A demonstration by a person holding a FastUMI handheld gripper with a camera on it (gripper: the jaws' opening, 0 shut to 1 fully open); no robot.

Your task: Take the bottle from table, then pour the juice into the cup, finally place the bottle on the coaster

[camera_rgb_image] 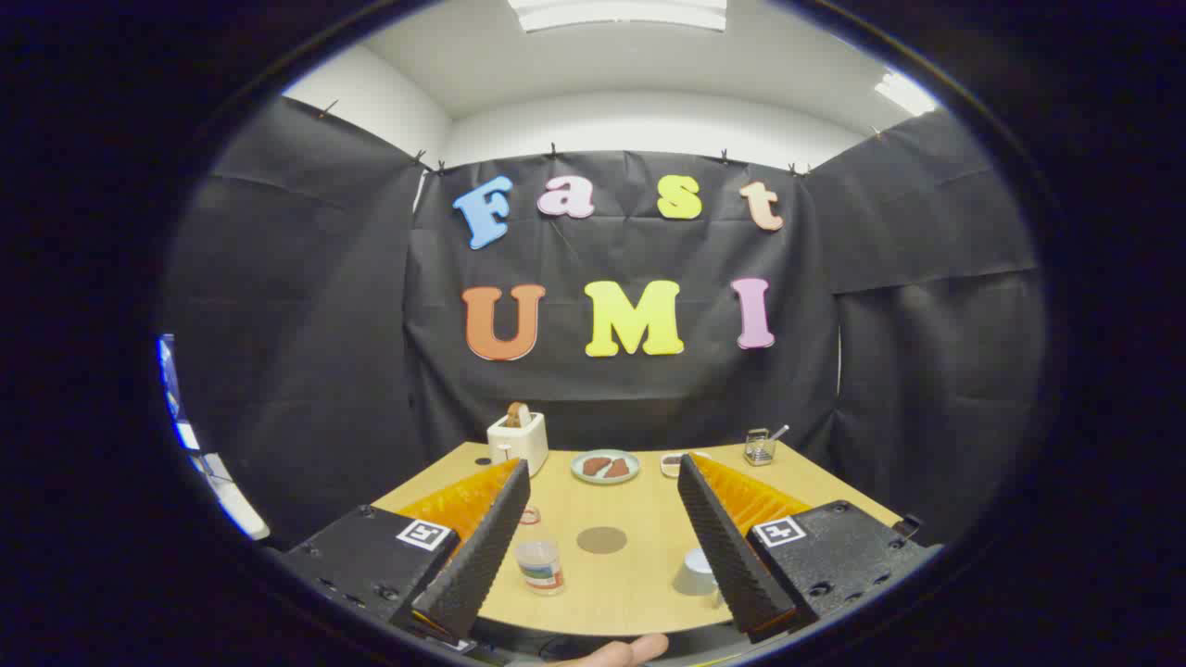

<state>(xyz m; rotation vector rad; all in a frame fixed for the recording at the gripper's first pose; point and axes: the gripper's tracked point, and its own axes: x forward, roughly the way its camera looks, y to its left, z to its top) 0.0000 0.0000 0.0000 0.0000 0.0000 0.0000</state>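
Your hand-held gripper hangs above the surface, fingers spread wide with nothing between them. Just inside your left finger the bottle stands upright at 9 o'clock from the coaster. At 4 o'clock from the coaster, the cup sits beside your right finger.
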